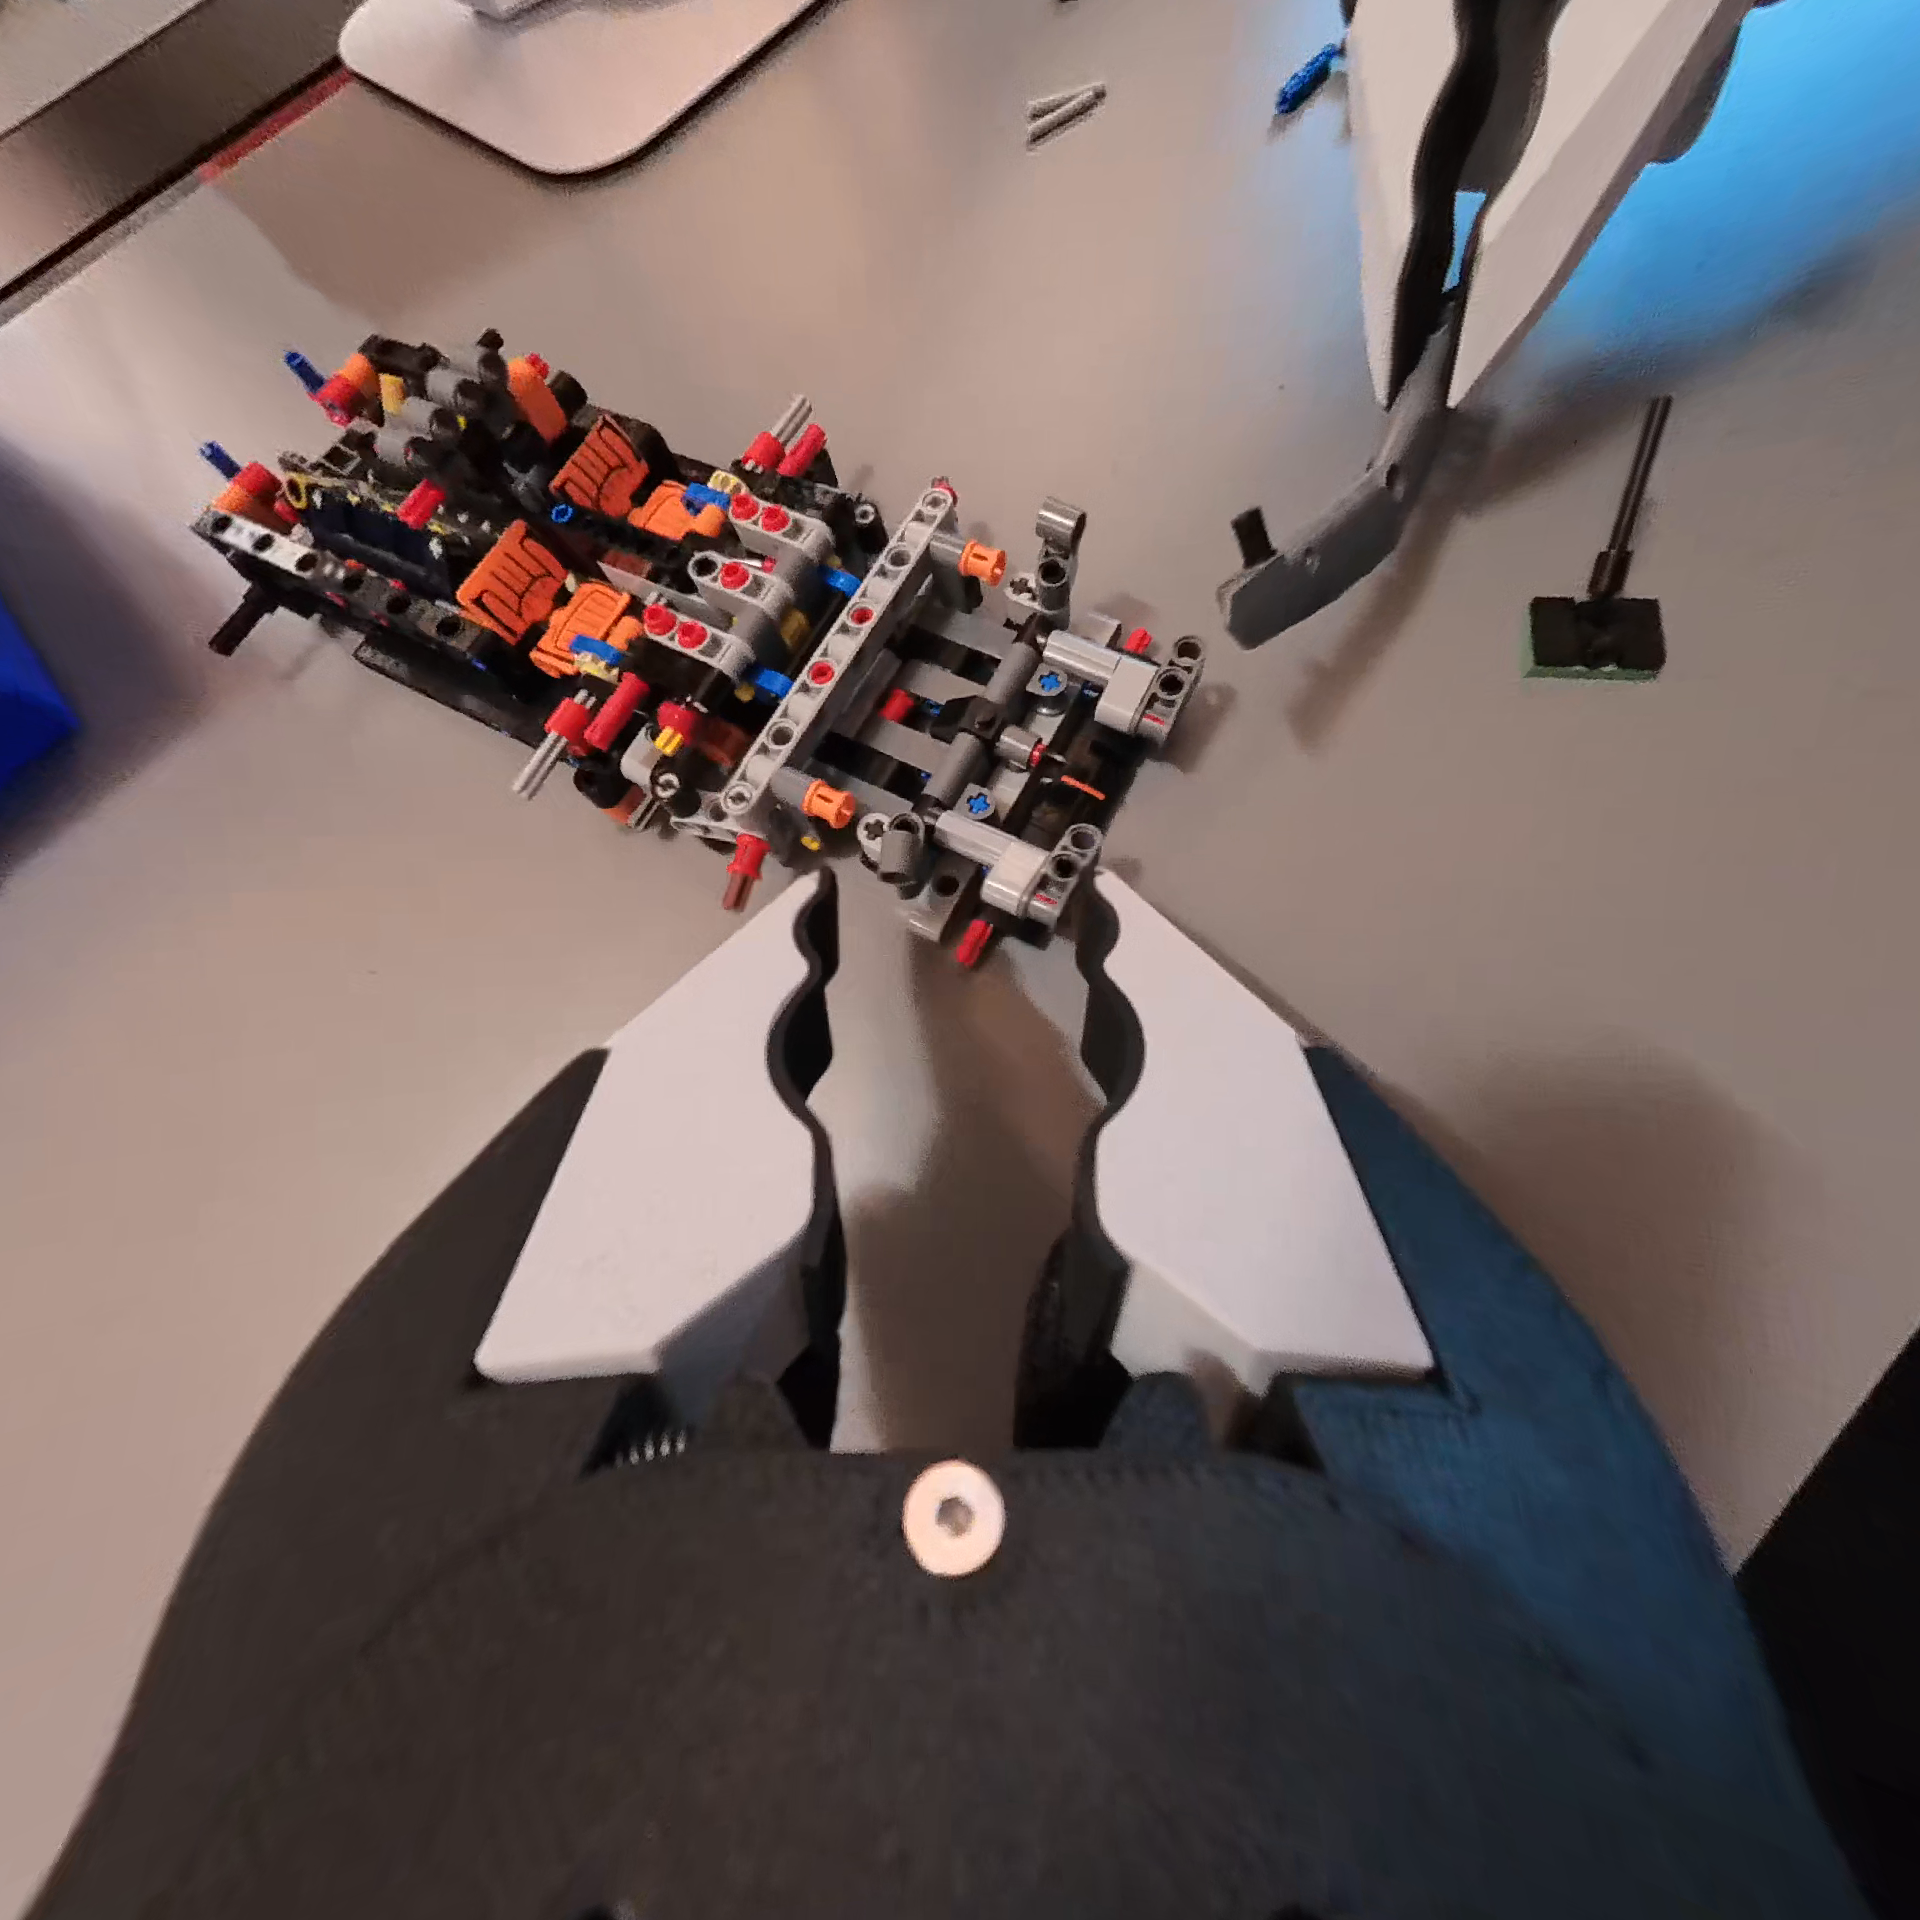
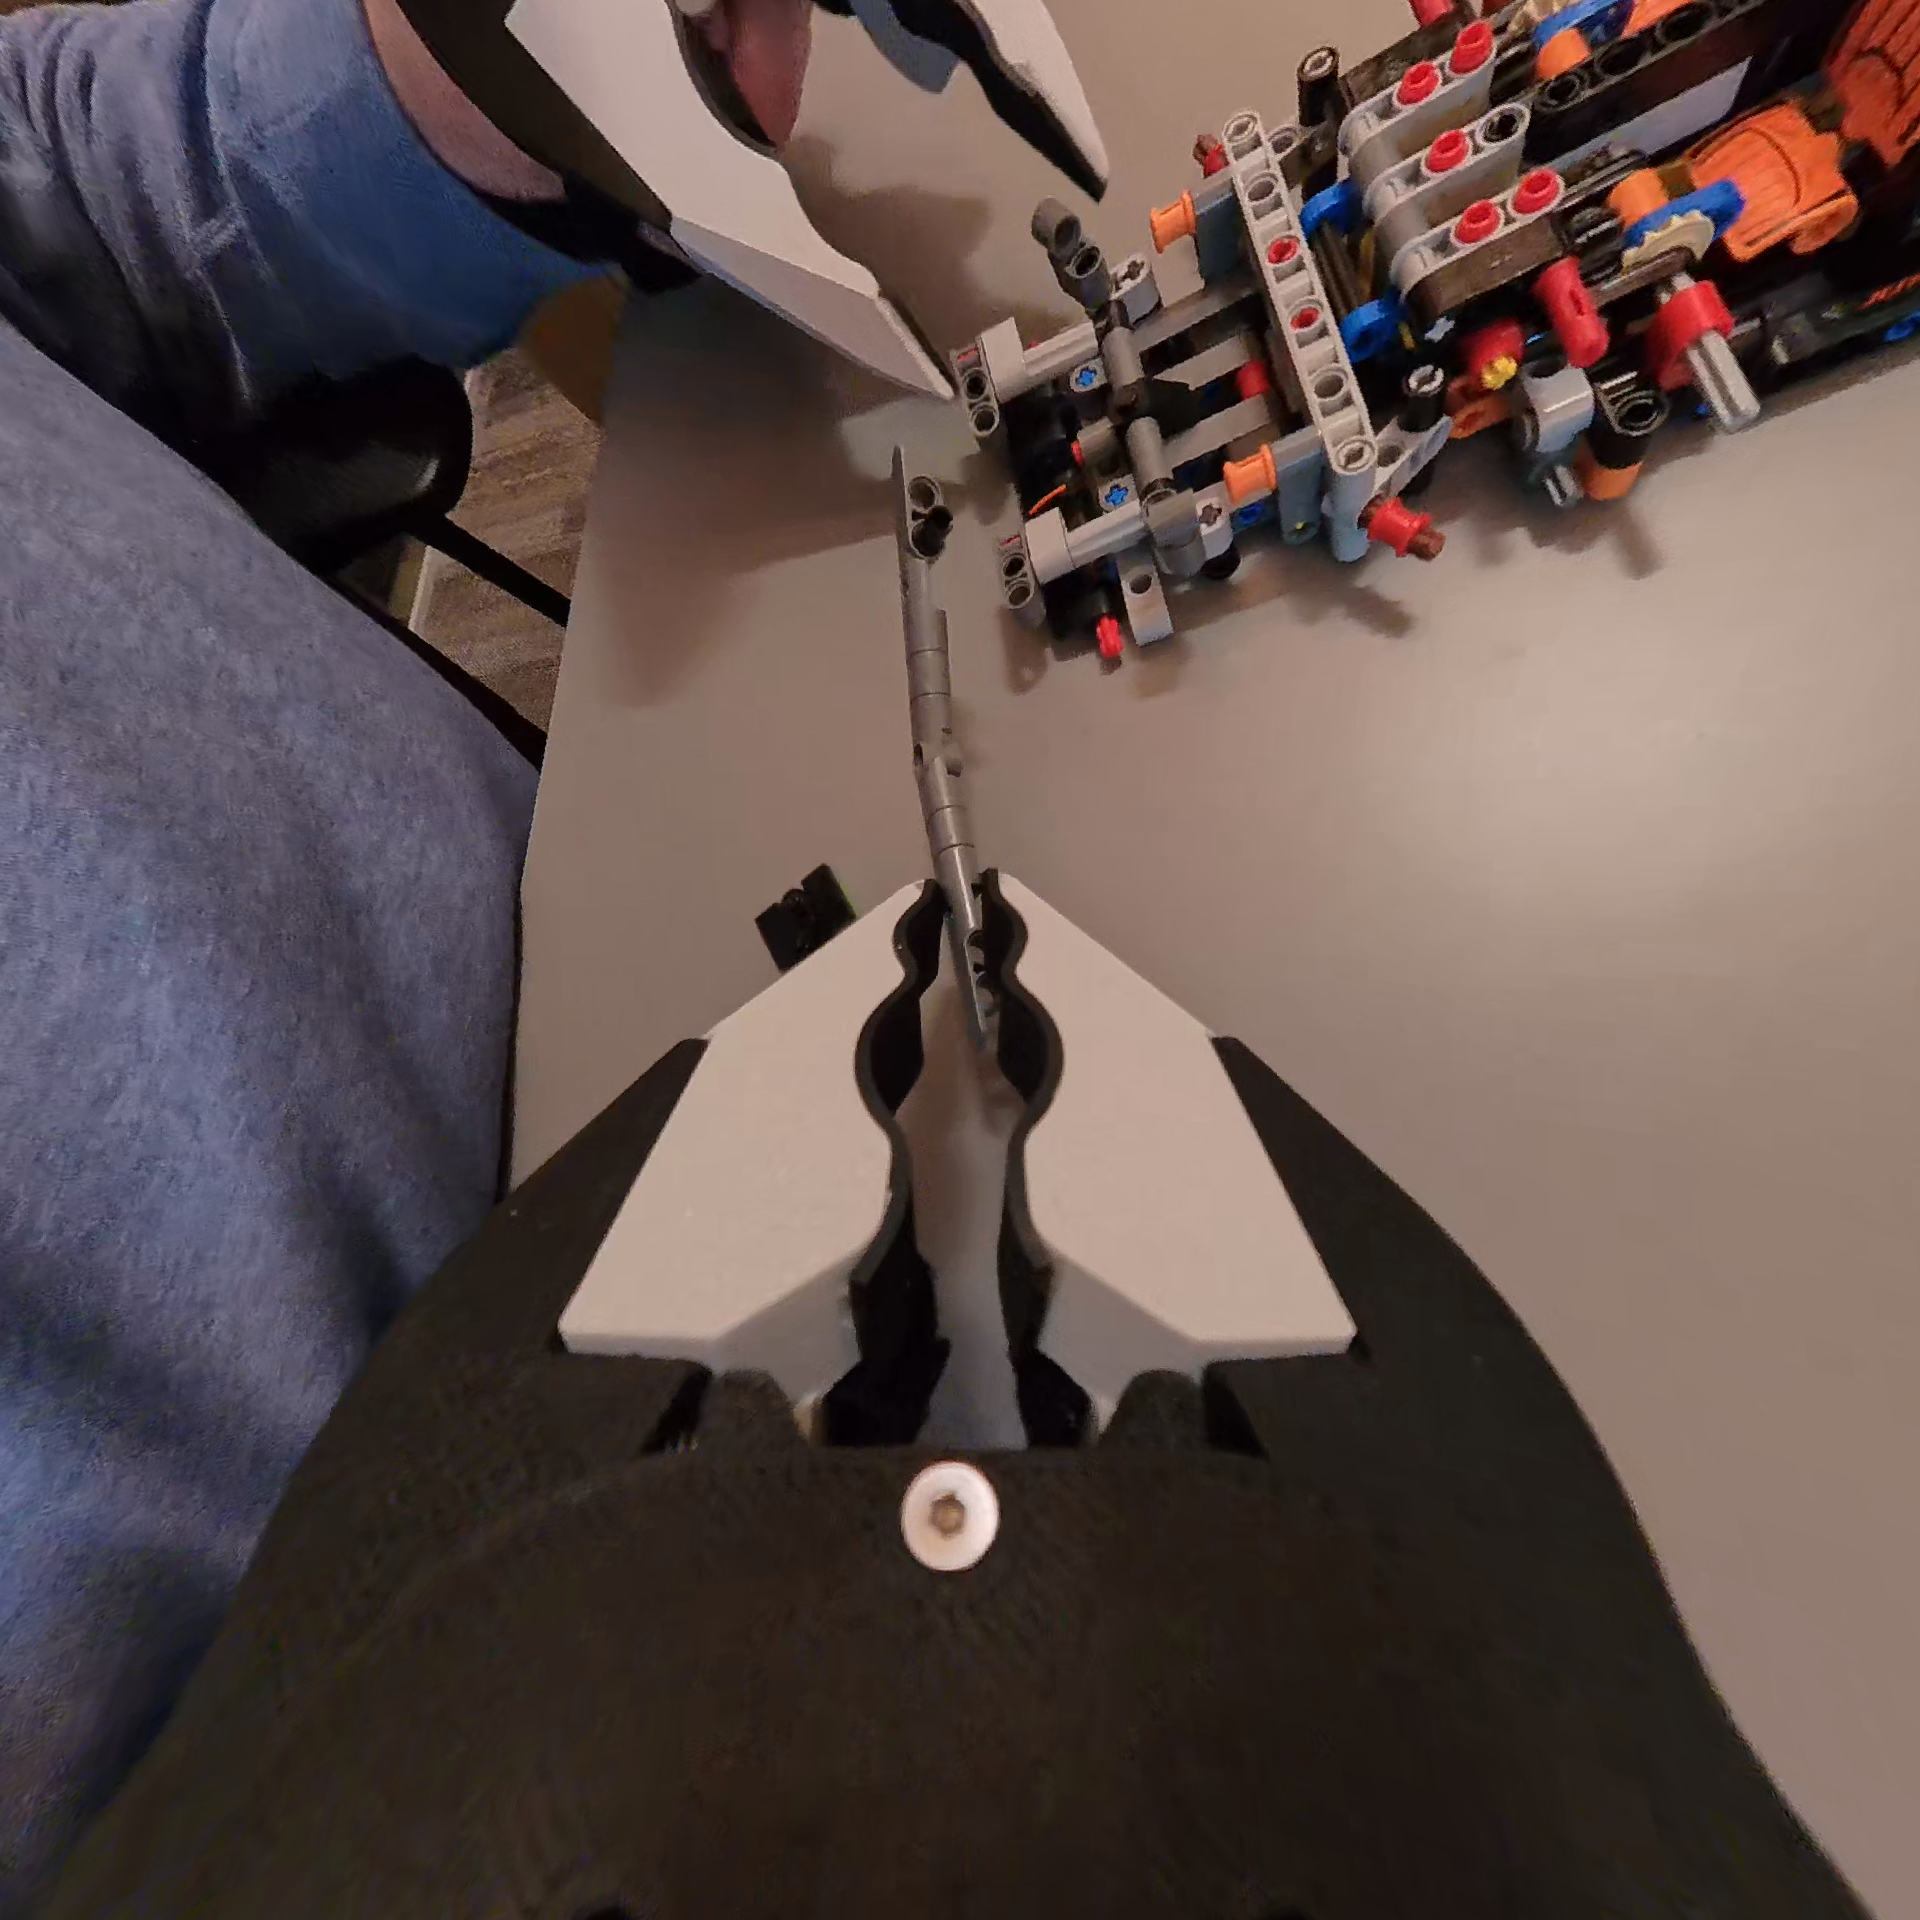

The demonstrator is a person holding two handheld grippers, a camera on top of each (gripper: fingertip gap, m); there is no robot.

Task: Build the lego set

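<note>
The half-built Lego chassis lies on the grey table, black and grey beams with red pins and orange parts; it also shows in the right wrist view. My left gripper is open and empty, its tips at the chassis's near grey end. My right gripper is shut on a long grey panel piece with a black pin connector at its far end, held above the table right of the chassis. In the left wrist view the same grey panel piece hangs from the right gripper.
A black plate on a green piece with a dark axle lies at the right. Grey axles and a blue pin lie at the back. A monitor base stands far left. A person's blue sleeve fills the left beyond the table edge. My right fingertips sit around 15 centimeters from my left ones.
</note>
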